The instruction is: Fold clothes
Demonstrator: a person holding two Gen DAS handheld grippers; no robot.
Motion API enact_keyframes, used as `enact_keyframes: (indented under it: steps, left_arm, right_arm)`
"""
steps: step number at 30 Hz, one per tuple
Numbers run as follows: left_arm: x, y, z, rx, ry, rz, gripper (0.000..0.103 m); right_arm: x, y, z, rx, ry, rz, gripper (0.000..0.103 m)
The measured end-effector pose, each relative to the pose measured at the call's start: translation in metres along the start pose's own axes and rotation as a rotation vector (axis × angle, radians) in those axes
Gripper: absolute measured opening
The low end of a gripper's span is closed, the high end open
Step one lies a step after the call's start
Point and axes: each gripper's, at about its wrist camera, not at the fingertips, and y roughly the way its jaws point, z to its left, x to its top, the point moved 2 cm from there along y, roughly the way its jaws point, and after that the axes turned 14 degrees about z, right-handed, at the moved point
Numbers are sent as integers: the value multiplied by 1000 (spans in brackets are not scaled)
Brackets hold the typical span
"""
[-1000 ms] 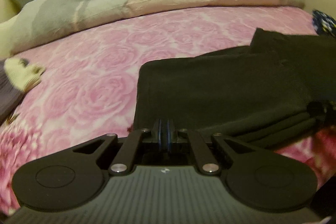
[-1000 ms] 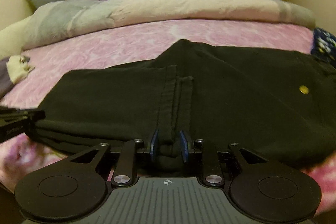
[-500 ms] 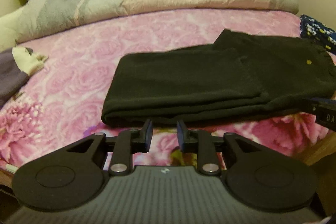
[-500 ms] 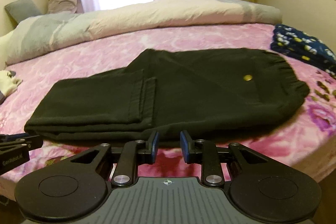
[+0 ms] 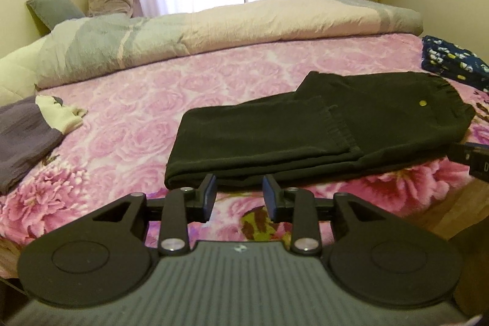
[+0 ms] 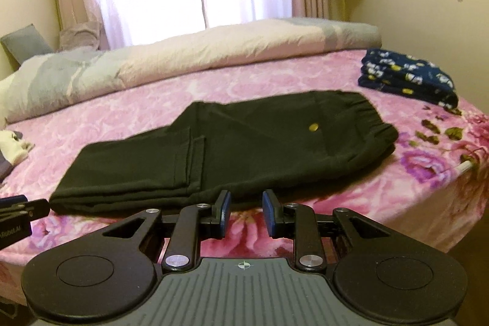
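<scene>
Folded black trousers (image 5: 305,139) lie near the bed's (image 5: 128,124) front edge.
Left gripper (image 5: 239,197) and right gripper (image 6: 244,211) hover apart from them, fingers narrowly parted, holding nothing.

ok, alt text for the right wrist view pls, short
Black trousers lie folded on a pink floral bed, just beyond the open, empty right gripper. A folded navy floral garment sits at far right, a rolled duvet along the back.
</scene>
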Motion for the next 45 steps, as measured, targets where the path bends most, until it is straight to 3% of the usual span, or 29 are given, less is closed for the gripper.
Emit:
enact_keyframes:
  steps: [14, 18, 19, 20, 21, 23, 26, 34, 40, 43, 45]
  left_arm:
    - [-19, -67, 6, -25, -6, -126, 33]
    - [-24, -85, 8, -40, -10, -164, 39]
    - [-25, -89, 9, -43, -11, -174, 41]
    - [-25, -92, 9, -46, -13, -180, 41]
    - [-25, -87, 10, -47, -14, -170, 41]
    - [-23, -78, 12, -49, -18, -149, 41]
    - [-18, -57, 12, -54, -24, -109, 41]
    - [-17, 13, 13, -82, -49, 7, 41]
    - [-4, 50, 24, -137, -107, 49, 41]
    - [6, 63, 30, -180, -138, 53, 41]
    - [11, 69, 31, -198, -146, 55, 41]
  right_arm:
    - [-16, -75, -8, 22, 11, -119, 27]
    - [-19, -82, -19, 27, 44, -130, 27]
    - [-20, -80, -23, 29, 58, -124, 40]
    - [-21, -79, -27, 30, 76, -118, 80]
    - [-23, -78, -30, 30, 97, -124, 91]
    - [-25, -76, -37, 49, 119, -152, 91]
    - [-23, -63, -51, 50, 162, -124, 91]
    - [-37, 5, -139, 303, 544, -25, 91]
    - [-37, 39, -203, 490, 852, -71, 90]
    - [-32, 51, -221, 506, 905, -90, 89]
    - [-29, 57, -228, 509, 923, -92, 81]
